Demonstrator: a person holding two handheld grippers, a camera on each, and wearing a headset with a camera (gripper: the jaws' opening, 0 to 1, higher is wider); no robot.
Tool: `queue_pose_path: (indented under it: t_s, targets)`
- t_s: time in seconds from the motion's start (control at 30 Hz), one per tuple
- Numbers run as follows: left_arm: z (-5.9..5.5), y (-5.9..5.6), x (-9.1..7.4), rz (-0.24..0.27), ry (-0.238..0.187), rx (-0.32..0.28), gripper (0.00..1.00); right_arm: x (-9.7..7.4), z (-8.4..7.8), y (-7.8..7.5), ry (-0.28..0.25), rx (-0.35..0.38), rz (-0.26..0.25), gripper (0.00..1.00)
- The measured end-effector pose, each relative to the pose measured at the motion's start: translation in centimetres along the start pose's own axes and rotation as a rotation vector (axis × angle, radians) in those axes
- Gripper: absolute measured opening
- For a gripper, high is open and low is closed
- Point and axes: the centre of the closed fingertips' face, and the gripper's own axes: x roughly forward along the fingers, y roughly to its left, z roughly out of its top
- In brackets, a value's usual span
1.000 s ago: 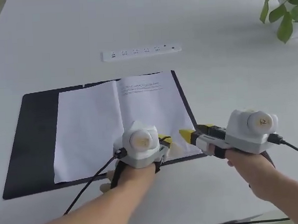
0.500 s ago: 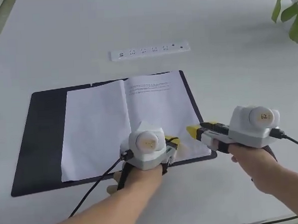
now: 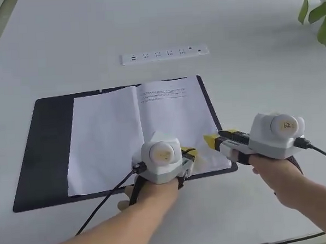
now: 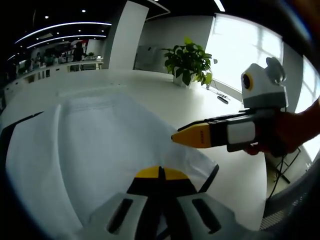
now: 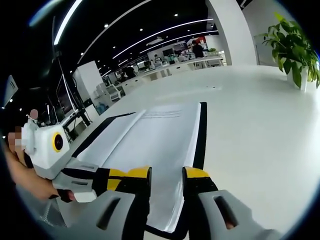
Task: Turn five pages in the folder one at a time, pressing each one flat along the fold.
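Since the earlier frames little has moved: both grippers keep their places near the folder's lower right corner, and the right one sits a touch higher.

Left gripper (image 3: pixel 187 152): jaws closed, yellow tips together, nothing seen between them. The tips lie over the lower part of the right page (image 3: pixel 173 116). Whether they touch the paper cannot be told.

Right gripper (image 3: pixel 210 141): jaws open, with a clear gap between them. It points leftward across the outer edge of the right page, its tip just beside the left gripper's tips but apart from them. In the right gripper view the page's outer edge runs up through the gap.

Folder (image 3: pixel 44 144): lies open and flat on the white table (image 3: pixel 258 68), black cover underneath, with the left page (image 3: pixel 104 141) and right page both flat.

Beyond the folder lies a power strip (image 3: pixel 165 54). A plant (image 3: pixel 315 10) stands at the far right corner.
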Motion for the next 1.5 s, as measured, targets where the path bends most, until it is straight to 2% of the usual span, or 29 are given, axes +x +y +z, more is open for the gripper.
queue_pose_path:
  t_s: [0.23,0.4,0.5,0.57,0.63,0.7,0.77,0.97,1.1,1.17,1.23,1.3,1.37,1.43,1.47,1.5]
  targets:
    - [0.0,0.0,0.0,0.002,-0.002,-0.004,0.00,-0.4,0.5,-0.5,-0.012,-0.015,-0.025,0.07]
    - [0.0,0.0,0.0,0.004,-0.003,-0.007,0.00,-0.5,0.5,-0.8,-0.004,-0.027,-0.039,0.00]
    - [0.0,0.0,0.0,0.003,-0.003,-0.009,0.00,-0.6,0.5,-0.8,-0.004,-0.034,-0.041,0.01]
    - [0.0,0.0,0.0,0.004,-0.004,-0.010,0.00,-0.7,0.3,-0.7,-0.002,-0.065,-0.048,0.01]
    - [0.0,0.0,0.0,0.004,-0.005,-0.012,0.00,-0.7,0.0,-0.6,0.005,-0.051,-0.041,0.04]
    - [0.0,0.0,0.0,0.004,-0.004,-0.013,0.00,-0.8,0.0,-0.8,0.002,-0.068,-0.055,0.01]
    - [0.0,0.0,0.0,0.003,-0.004,-0.012,0.00,-0.8,0.0,-0.9,-0.001,-0.047,-0.051,0.00]
    - [0.1,0.1,0.0,-0.001,-0.008,-0.034,0.00,-0.8,0.3,-0.7,-0.007,-0.051,-0.043,0.00]
    - [0.3,0.0,-0.1,0.000,-0.009,-0.056,0.00,-1.0,0.7,-0.4,-0.022,-0.010,-0.019,0.00]
    - [0.4,-0.6,-0.3,-0.027,-0.007,-0.052,0.05,-1.1,0.8,-0.4,-0.021,-0.002,-0.018,0.00]
    - [0.6,-0.7,-0.5,-0.027,-0.010,-0.051,0.15,-1.2,1.0,-0.2,-0.034,0.001,-0.007,0.00]
    - [1.2,-0.7,-0.9,-0.030,-0.037,-0.055,0.26,-1.5,1.2,0.1,-0.045,-0.004,-0.006,0.00]
    - [1.7,-0.7,-1.4,-0.032,-0.054,-0.041,0.31,-1.6,1.5,0.4,-0.057,-0.010,-0.002,0.00]
    - [2.1,-0.6,-1.9,-0.029,-0.060,-0.023,0.32,-1.7,1.3,0.4,-0.038,-0.088,-0.012,0.00]
    - [2.4,-0.5,-2.2,-0.029,-0.068,0.009,0.34,-1.8,1.4,0.6,-0.031,-0.152,-0.021,0.00]
    - [2.5,-0.5,-2.5,-0.029,-0.072,0.002,0.37,-1.8,1.4,1.0,-0.029,-0.199,-0.015,0.00]
